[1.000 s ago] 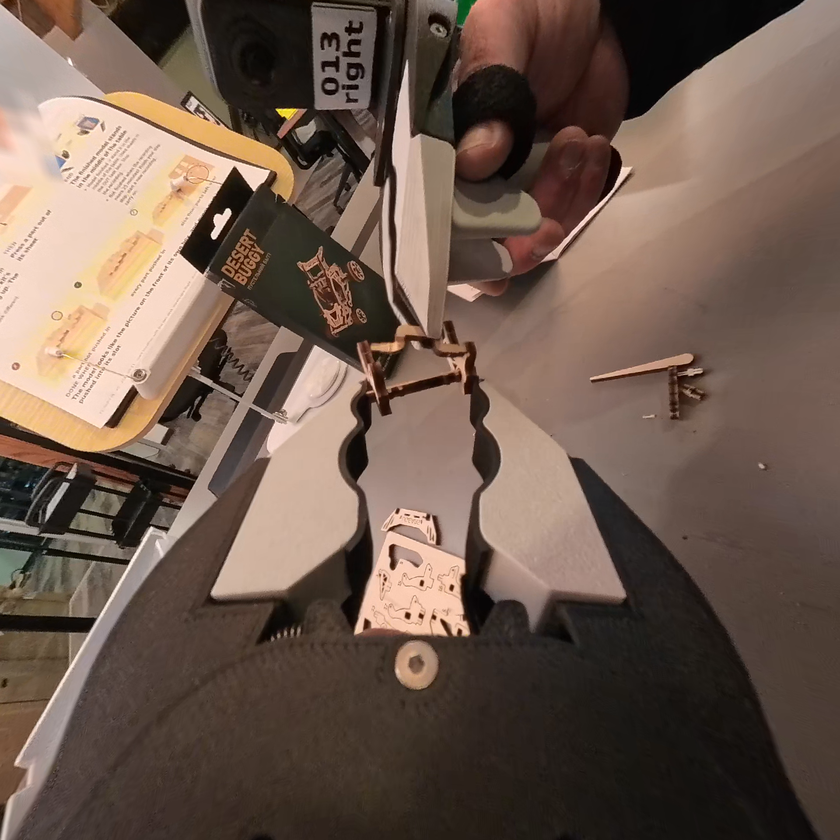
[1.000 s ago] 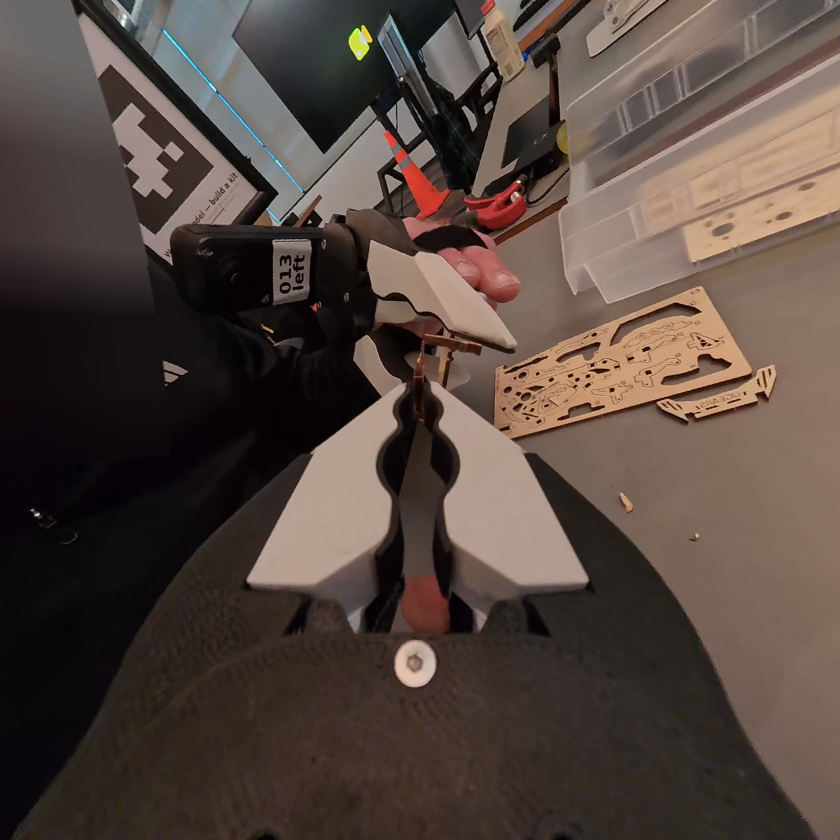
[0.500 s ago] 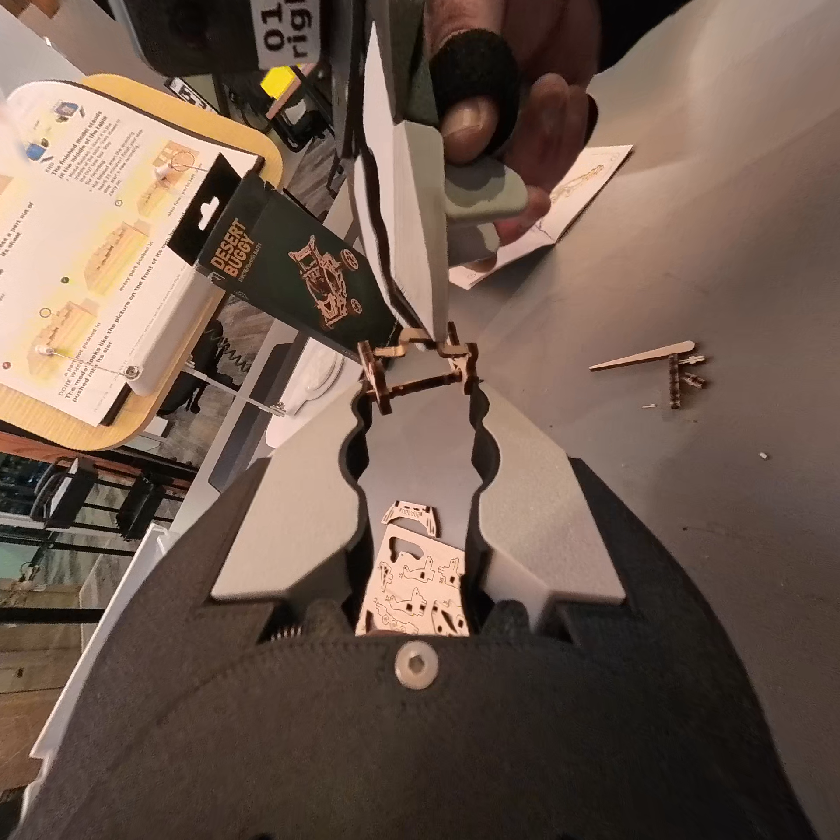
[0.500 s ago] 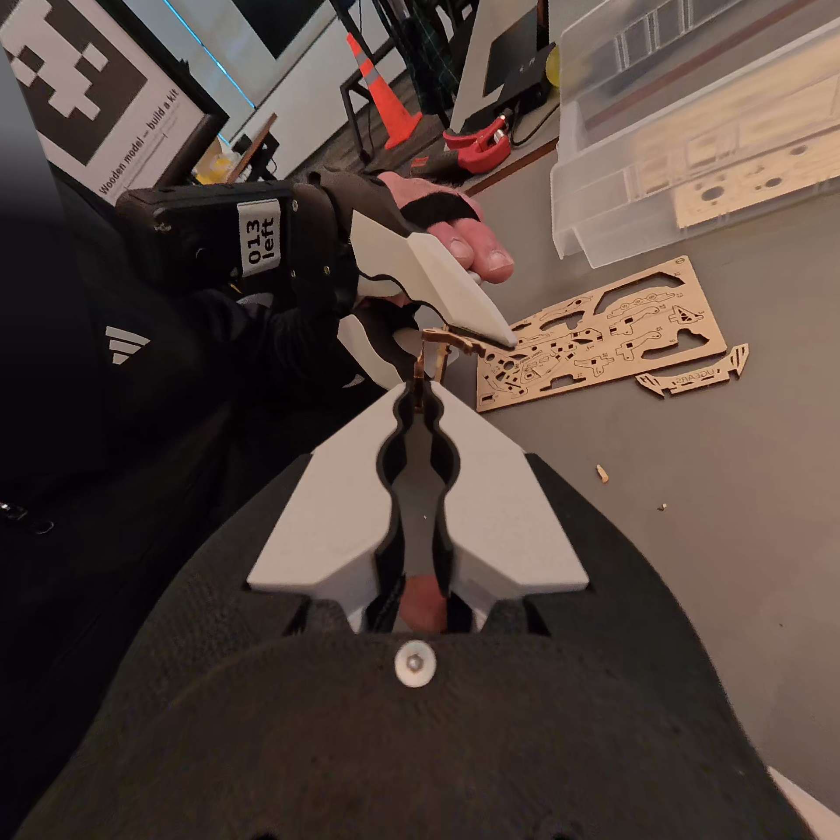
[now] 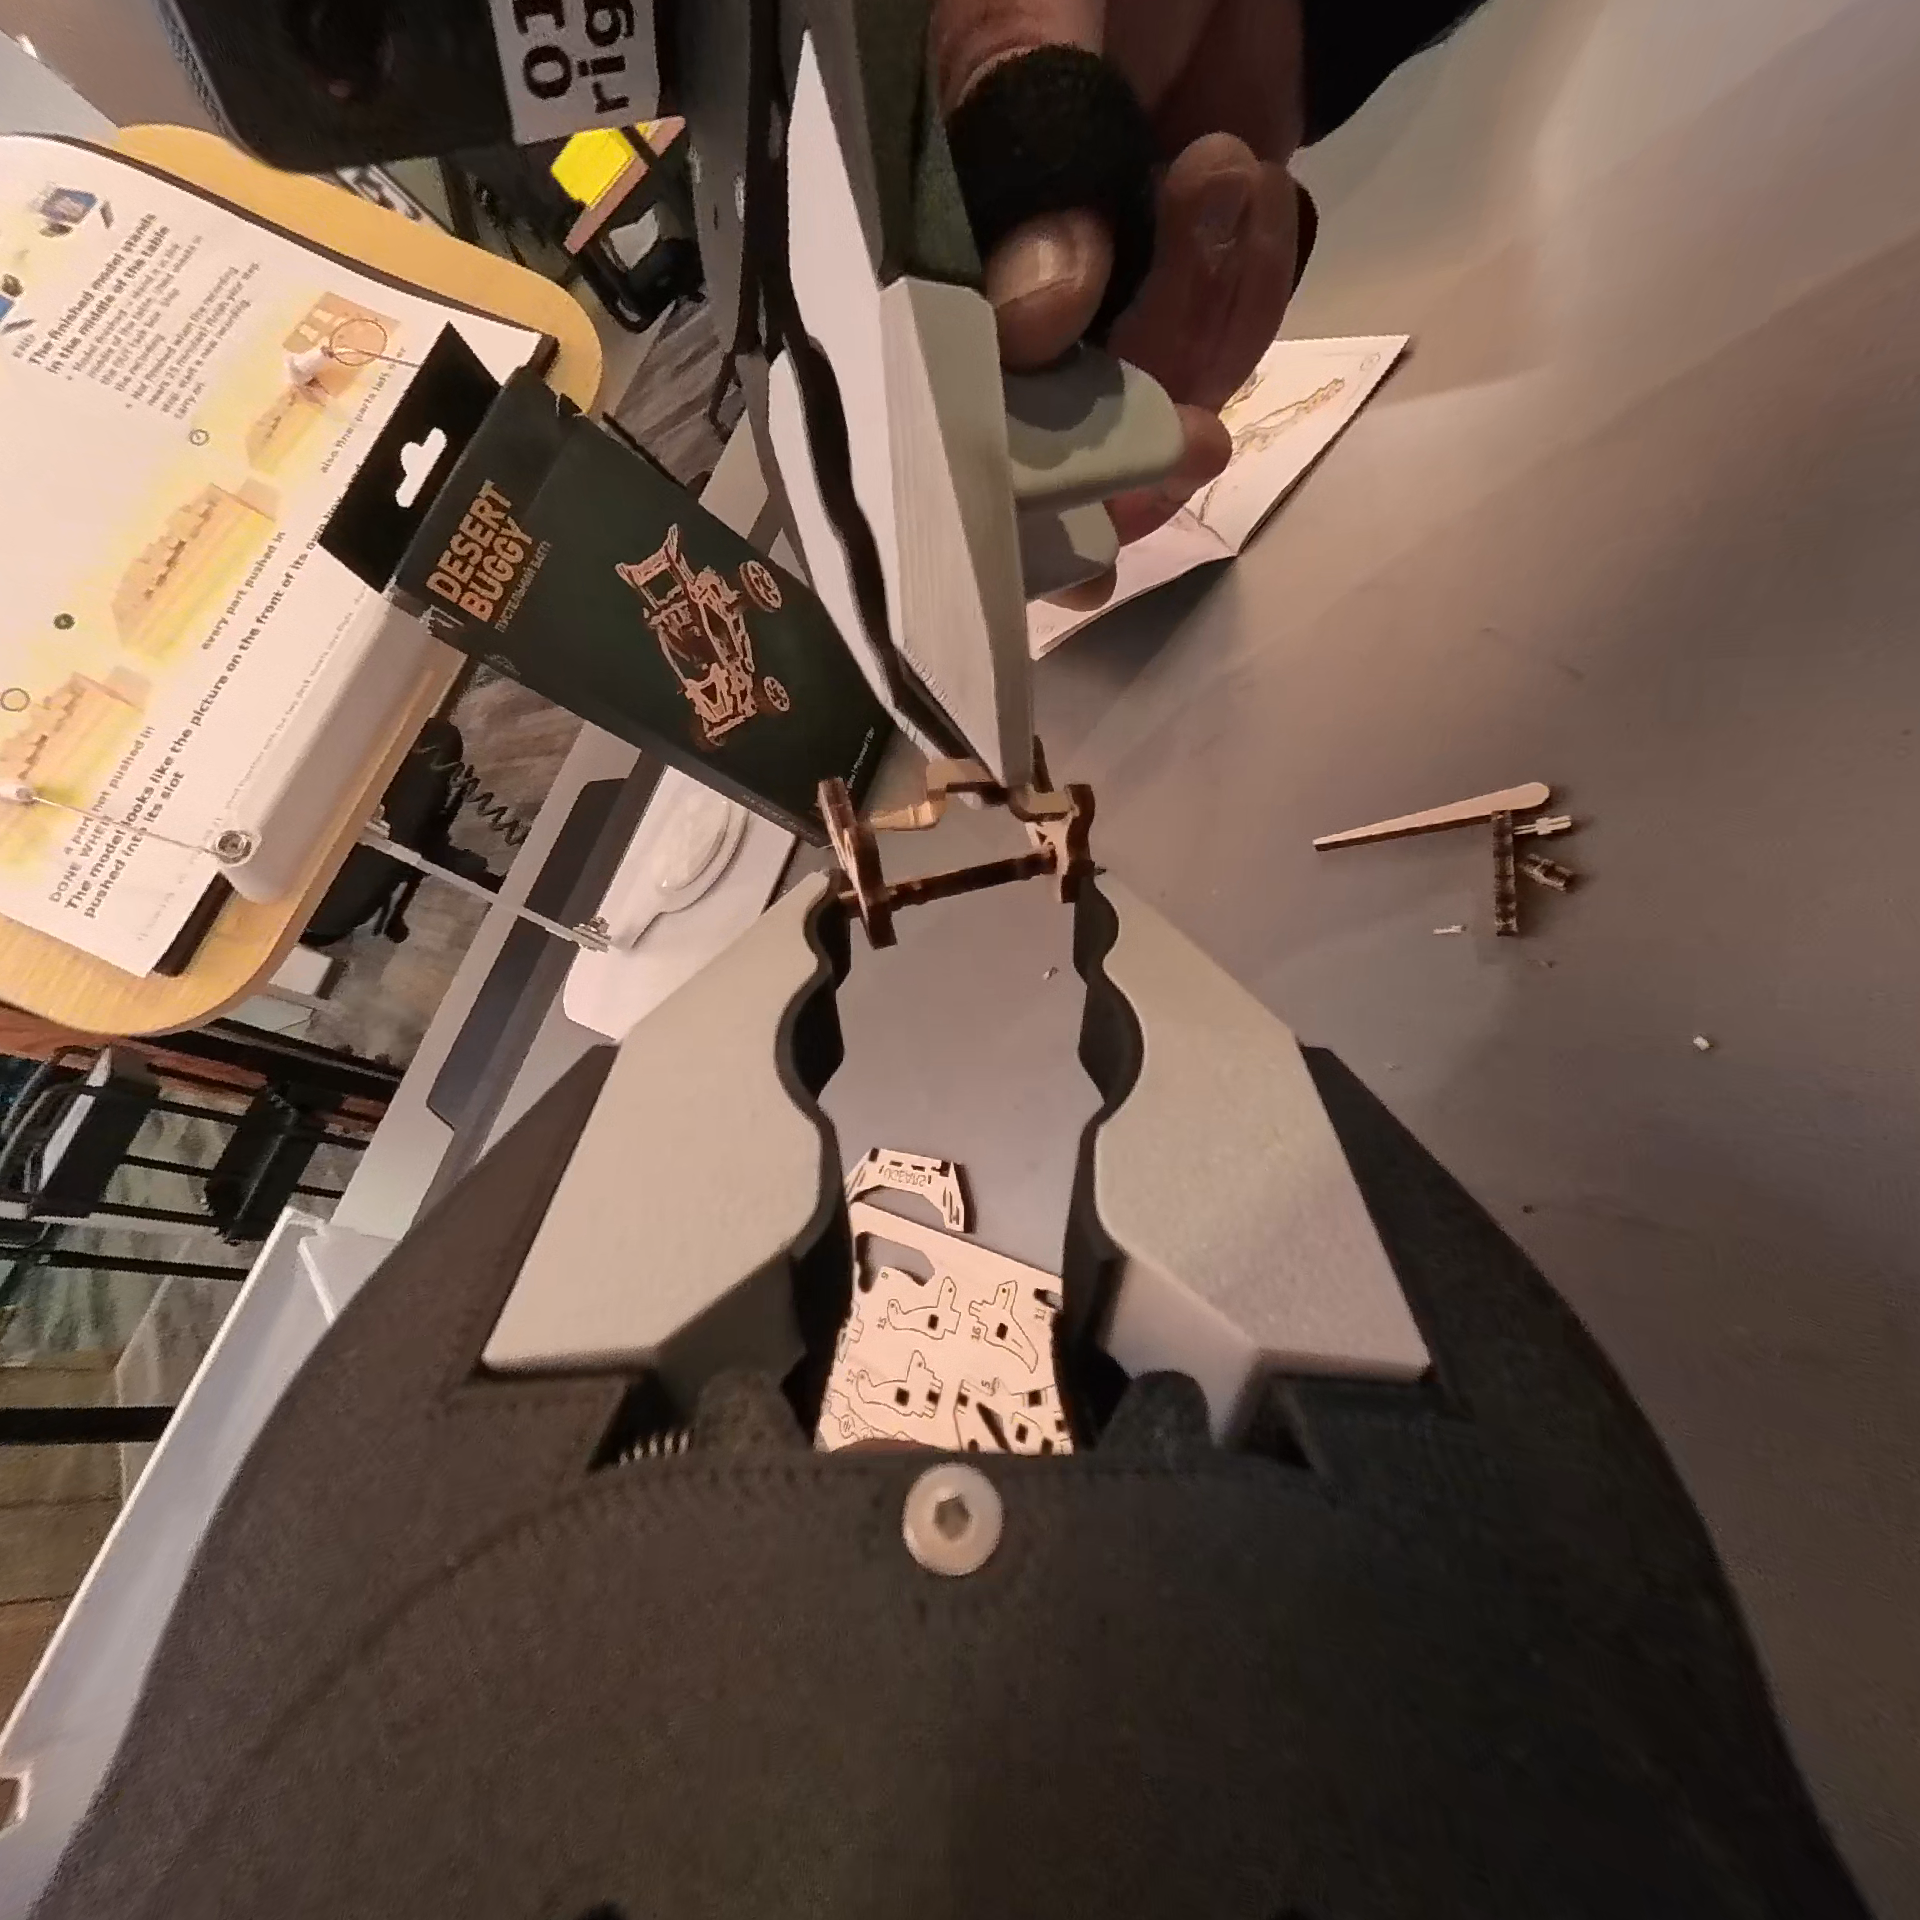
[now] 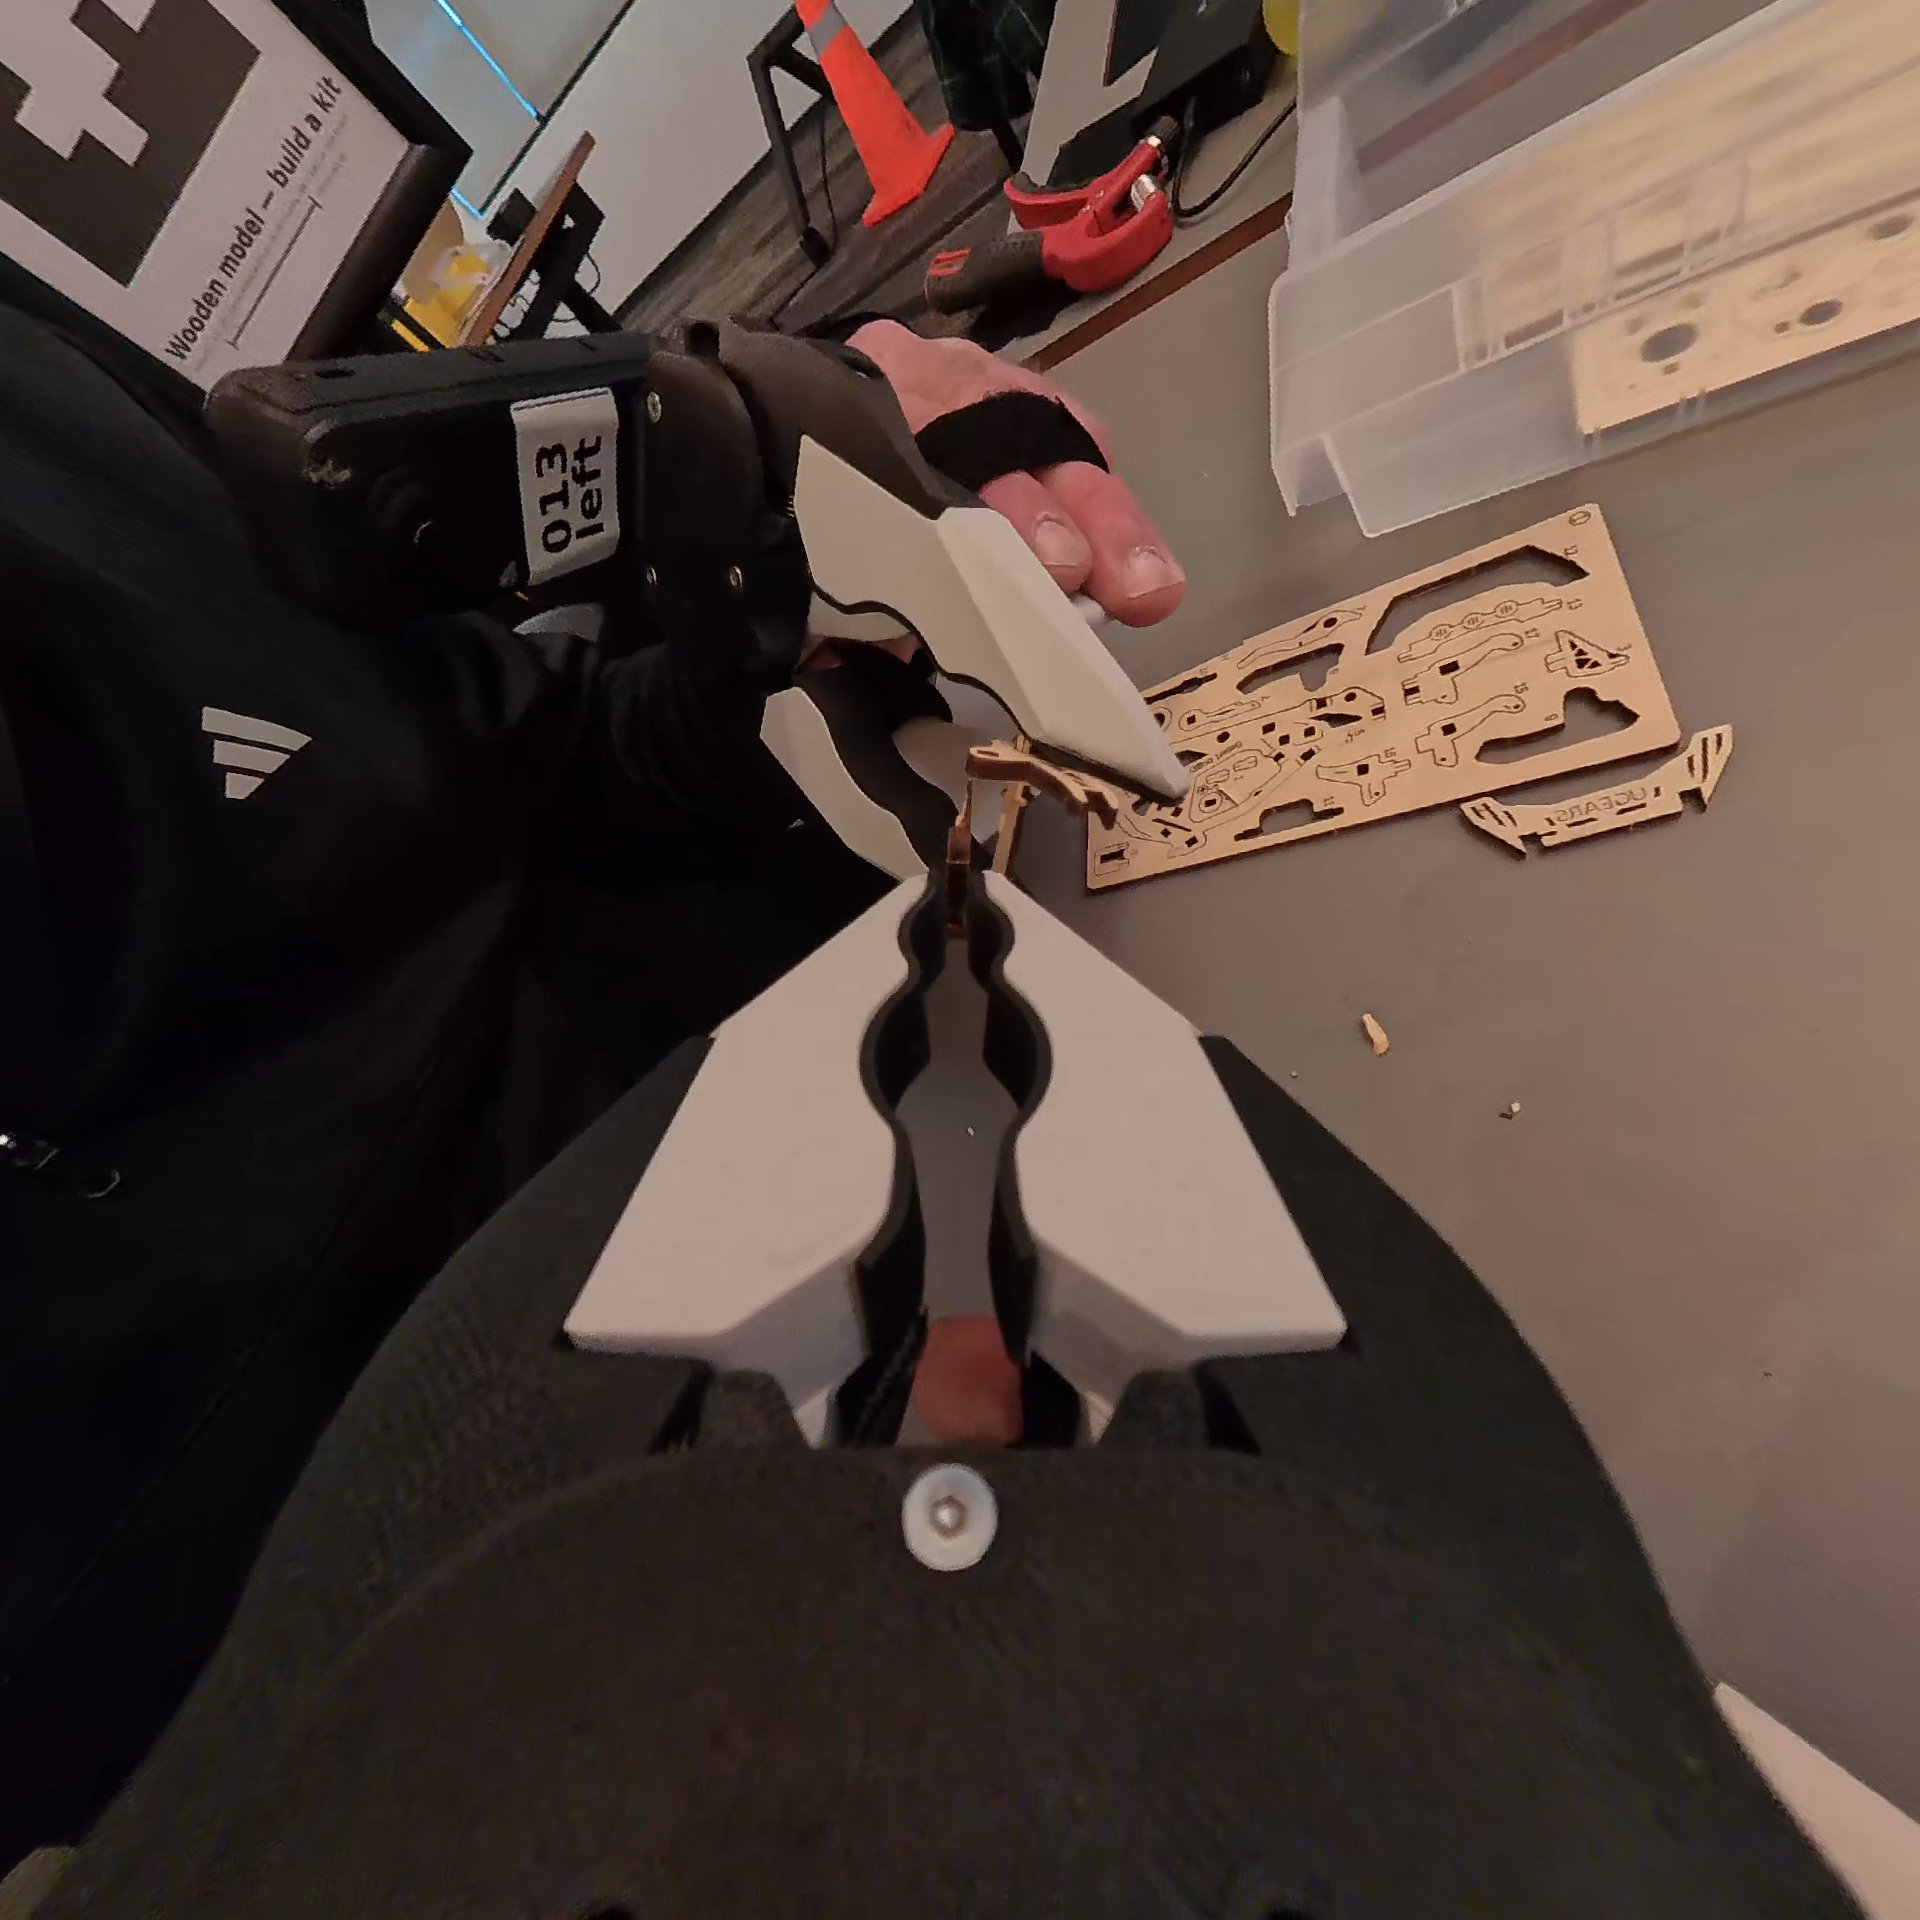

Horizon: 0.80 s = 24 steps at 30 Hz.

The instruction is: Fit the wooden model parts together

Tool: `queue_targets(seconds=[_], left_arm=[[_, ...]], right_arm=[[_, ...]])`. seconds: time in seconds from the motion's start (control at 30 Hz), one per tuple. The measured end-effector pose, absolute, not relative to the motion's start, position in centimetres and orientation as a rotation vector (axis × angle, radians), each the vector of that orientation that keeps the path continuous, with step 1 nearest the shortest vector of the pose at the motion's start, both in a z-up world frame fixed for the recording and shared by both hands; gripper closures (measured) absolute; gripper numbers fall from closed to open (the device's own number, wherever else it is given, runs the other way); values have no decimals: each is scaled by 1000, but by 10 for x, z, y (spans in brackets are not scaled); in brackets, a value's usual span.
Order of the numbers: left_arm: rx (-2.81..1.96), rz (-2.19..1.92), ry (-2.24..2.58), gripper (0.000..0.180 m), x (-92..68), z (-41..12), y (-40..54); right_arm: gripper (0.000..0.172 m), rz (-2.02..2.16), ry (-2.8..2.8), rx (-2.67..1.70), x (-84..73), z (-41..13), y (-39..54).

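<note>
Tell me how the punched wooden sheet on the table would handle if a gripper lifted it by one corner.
The sheet looks thin and riddled with cut-outs, so it is probably light and a bit bendy. The narrow bridges between holes look likely to snap under a hard pinch or twist. Lying flat on the table, it would likely slide before lifting.

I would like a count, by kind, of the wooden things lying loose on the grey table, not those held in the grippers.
Punched part sheet: 1
Notched strip beside the sheet: 1
Tapered stick: 1
Dark toothed bar: 1
Small pins: 2
Total: 6
</note>
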<state>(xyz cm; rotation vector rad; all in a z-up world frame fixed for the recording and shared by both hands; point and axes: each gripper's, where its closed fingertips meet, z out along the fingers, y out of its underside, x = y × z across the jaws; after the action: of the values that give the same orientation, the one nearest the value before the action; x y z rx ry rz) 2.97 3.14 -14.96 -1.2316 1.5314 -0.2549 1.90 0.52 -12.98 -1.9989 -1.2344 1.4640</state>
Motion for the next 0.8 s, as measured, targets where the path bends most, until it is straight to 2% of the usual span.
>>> queue_targets(seconds=[0.67, 0.8], left_arm=[[-1238, -193, 1518, 137, 33, -151, 36], [-1263, -197, 1509, 140, 32, -154, 38]], right_arm=[[171, 1454, -1209, -2103, 24, -134, 7], [171, 1436, -1212, -2122, 26, -137, 7]])
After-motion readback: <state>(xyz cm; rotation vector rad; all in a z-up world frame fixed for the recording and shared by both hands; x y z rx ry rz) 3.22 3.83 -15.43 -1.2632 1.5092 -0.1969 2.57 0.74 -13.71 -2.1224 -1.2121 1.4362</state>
